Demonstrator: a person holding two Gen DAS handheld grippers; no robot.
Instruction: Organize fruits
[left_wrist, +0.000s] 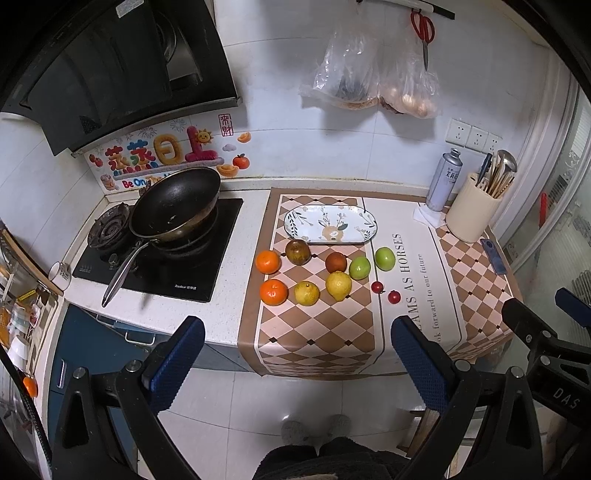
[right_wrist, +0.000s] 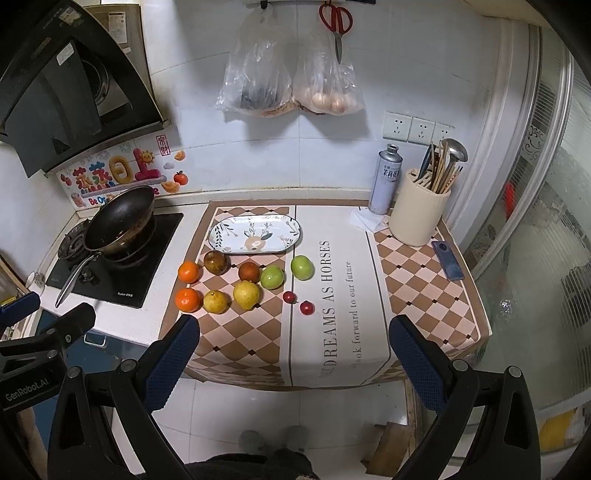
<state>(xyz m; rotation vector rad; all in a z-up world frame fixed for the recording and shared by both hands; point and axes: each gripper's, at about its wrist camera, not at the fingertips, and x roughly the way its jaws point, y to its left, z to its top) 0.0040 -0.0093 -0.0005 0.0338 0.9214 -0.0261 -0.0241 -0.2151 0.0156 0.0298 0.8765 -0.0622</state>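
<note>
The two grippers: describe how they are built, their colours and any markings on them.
Both are alike: a black plastic frame with round bolt heads, forking into two angled arms tipped with dark blue, dimpled rubber pads. The left gripper shows this in its own view; the right gripper matches. White lettering shows on their bodies: "GenRobot.AI" on the left one, "DAS" on the right one. No cables are visible.
</note>
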